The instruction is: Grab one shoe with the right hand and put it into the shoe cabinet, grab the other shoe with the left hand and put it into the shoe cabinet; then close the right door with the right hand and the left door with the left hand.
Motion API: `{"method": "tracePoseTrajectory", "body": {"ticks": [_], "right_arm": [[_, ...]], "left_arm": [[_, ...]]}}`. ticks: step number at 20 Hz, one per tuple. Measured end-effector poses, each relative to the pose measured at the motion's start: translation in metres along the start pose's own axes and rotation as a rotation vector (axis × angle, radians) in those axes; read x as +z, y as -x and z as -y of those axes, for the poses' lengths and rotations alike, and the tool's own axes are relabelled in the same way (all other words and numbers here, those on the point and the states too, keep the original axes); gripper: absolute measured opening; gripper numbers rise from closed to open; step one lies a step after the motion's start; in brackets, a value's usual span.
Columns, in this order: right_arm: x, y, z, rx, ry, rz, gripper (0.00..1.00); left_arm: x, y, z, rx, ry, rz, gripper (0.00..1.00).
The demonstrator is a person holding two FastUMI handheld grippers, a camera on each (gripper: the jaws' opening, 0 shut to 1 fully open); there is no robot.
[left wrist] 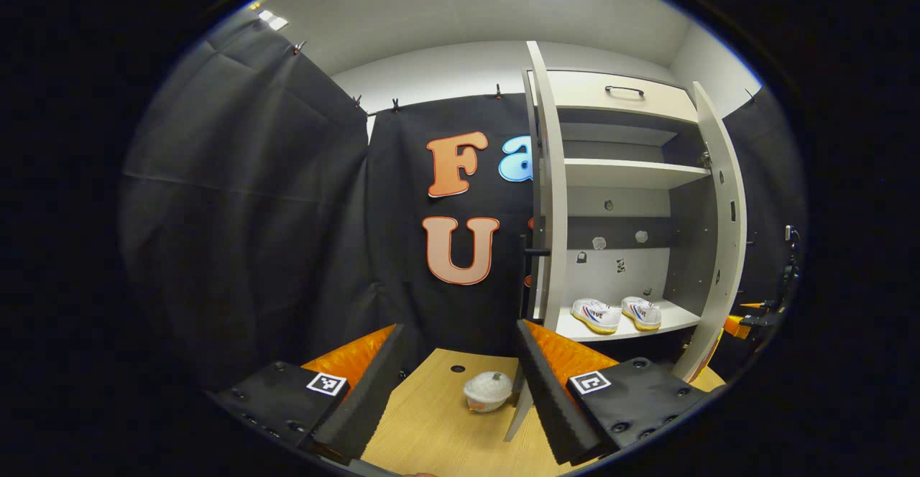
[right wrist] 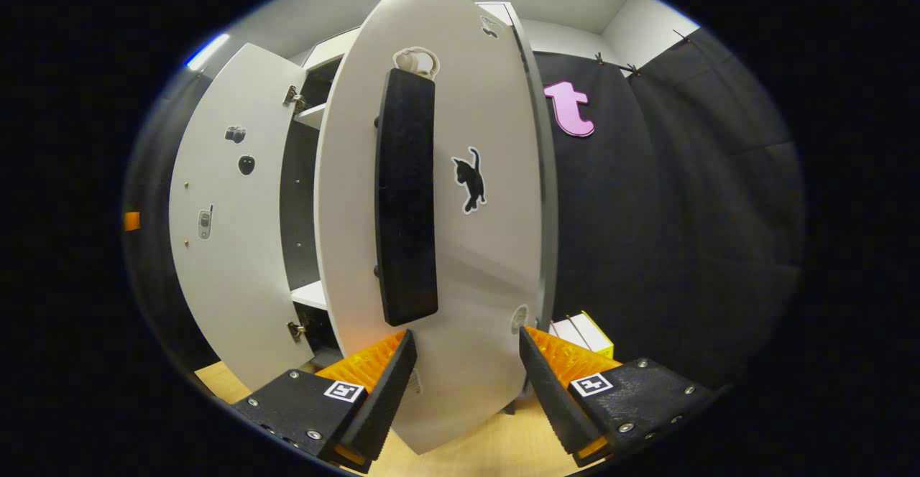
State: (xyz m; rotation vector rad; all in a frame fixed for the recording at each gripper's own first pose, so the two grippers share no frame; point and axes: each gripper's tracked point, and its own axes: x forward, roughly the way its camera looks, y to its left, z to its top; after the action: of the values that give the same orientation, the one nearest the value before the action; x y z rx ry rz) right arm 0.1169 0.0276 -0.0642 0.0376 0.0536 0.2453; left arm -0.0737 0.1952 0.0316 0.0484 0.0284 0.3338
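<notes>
In the left gripper view, two white shoes, one to the left [left wrist: 596, 315] and one to the right [left wrist: 642, 312], stand side by side on the bottom shelf of the white shoe cabinet [left wrist: 629, 173]. Its left door [left wrist: 550, 197] and right door [left wrist: 722, 233] both stand open. My left gripper [left wrist: 460, 327] is open, well short of the cabinet, over the wooden table [left wrist: 431, 427]. In the right gripper view the right door's outer face [right wrist: 496, 261], with its long black handle [right wrist: 406, 190], is very close. My right gripper [right wrist: 466, 337] is open, and the door's lower part lies between its fingers.
A small white lidded bowl [left wrist: 487, 391] sits on the table in front of the left gripper. A yellow and white box [right wrist: 586, 333] lies behind the right door. The left door's inner face [right wrist: 230, 211] carries stickers. Black cloth walls surround the booth.
</notes>
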Motion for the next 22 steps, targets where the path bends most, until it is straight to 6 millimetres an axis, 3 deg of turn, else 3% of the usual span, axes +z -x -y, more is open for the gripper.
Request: {"method": "tracePoseTrajectory", "body": {"ticks": [6,14,21,22], "right_arm": [[-0.003,-0.050,-0.033,0.043,-0.014,-0.018,0.92],[-0.001,-0.062,-0.037,0.015,-0.028,-0.027,0.91],[-0.001,-0.073,-0.039,-0.030,-0.018,-0.034,0.91],[-0.001,-0.073,-0.039,-0.037,-0.015,-0.033,0.91]], "left_arm": [[-0.004,0.006,-0.020,0.048,0.006,-0.006,0.95],[-0.032,-0.007,-0.037,0.052,0.022,-0.029,0.97],[-0.072,-0.045,-0.018,-0.024,0.039,-0.073,0.99],[-0.078,-0.051,-0.014,-0.036,0.045,-0.083,0.95]]}}
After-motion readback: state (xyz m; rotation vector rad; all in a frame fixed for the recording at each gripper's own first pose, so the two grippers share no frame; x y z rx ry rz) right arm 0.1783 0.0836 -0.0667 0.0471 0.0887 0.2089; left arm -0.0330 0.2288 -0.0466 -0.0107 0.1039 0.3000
